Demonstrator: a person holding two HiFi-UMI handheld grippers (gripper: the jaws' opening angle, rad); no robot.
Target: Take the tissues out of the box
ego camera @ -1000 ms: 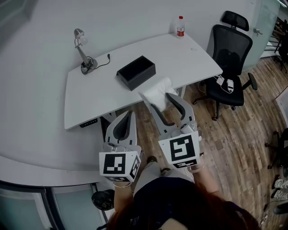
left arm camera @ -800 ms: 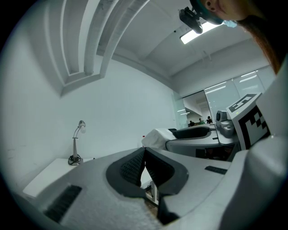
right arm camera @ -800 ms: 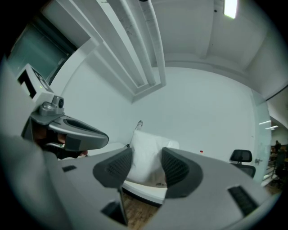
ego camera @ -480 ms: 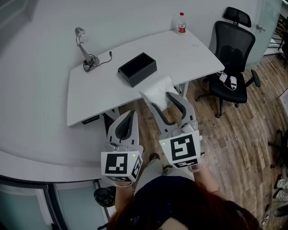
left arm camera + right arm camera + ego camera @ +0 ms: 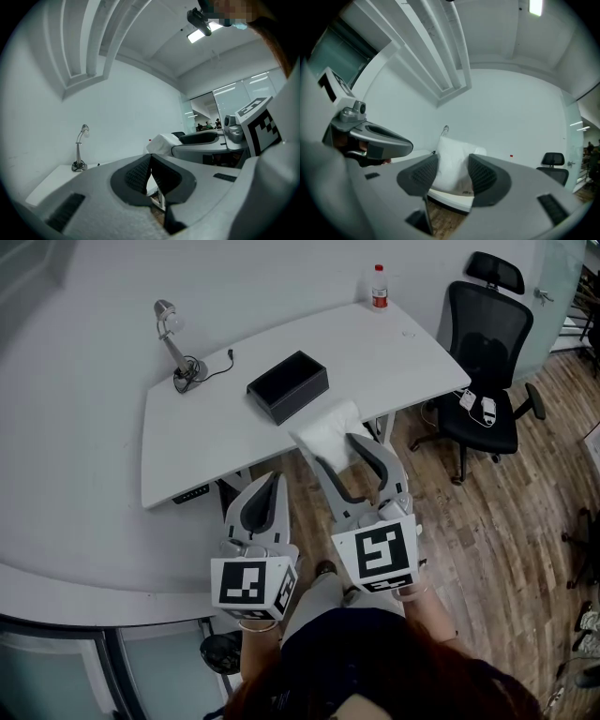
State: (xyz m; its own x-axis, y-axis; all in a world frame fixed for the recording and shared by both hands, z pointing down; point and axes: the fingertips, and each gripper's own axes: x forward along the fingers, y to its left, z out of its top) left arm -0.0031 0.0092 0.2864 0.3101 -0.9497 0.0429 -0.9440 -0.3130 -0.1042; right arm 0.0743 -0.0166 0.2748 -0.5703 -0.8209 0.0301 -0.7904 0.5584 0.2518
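Observation:
A black open-topped box (image 5: pixel 289 387) sits near the middle of the white desk (image 5: pixel 206 442). My right gripper (image 5: pixel 336 452) is shut on a white pack of tissues (image 5: pixel 328 432), held in the air over the desk's front edge, apart from the box. In the right gripper view the tissues (image 5: pixel 452 161) fill the gap between the pads of my right gripper (image 5: pixel 451 172). My left gripper (image 5: pixel 271 482) hangs to the left, below the desk edge. Its jaws meet at the tip with nothing in them, as the left gripper view shows (image 5: pixel 150 161).
A desk lamp (image 5: pixel 174 345) with its cable stands at the desk's back left. A bottle (image 5: pixel 379 287) stands at the back right corner. A black office chair (image 5: pixel 487 362) is to the right of the desk on the wooden floor (image 5: pixel 469 521).

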